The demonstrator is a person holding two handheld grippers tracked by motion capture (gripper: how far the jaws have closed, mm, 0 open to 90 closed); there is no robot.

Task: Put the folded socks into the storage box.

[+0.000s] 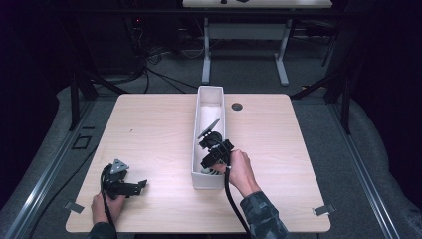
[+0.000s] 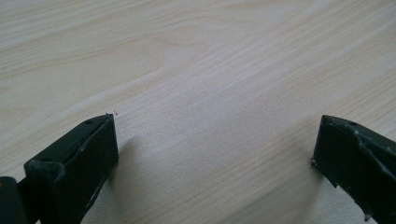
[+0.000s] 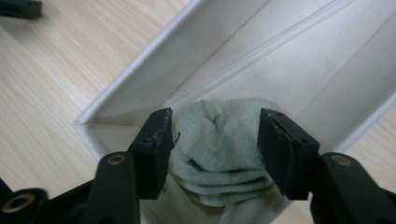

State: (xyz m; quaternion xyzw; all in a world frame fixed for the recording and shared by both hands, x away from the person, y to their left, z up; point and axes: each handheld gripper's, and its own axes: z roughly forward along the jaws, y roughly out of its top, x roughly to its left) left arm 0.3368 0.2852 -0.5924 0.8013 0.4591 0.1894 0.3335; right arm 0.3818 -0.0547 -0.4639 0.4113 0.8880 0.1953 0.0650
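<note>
Your right gripper [image 3: 212, 140] straddles the folded pale-green sock [image 3: 219, 144] in the long white box [image 3: 140, 65] – jaws half-open, barely touching – left gripper [image 2: 215, 154] wide, idle.

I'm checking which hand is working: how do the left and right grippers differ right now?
The left gripper rests over the bare light wooden table; the right gripper reaches into the long white box. The left gripper's jaws have nothing between them; the right gripper's jaws flank a folded pale green sock. Both have black jaws, standing apart.
</note>
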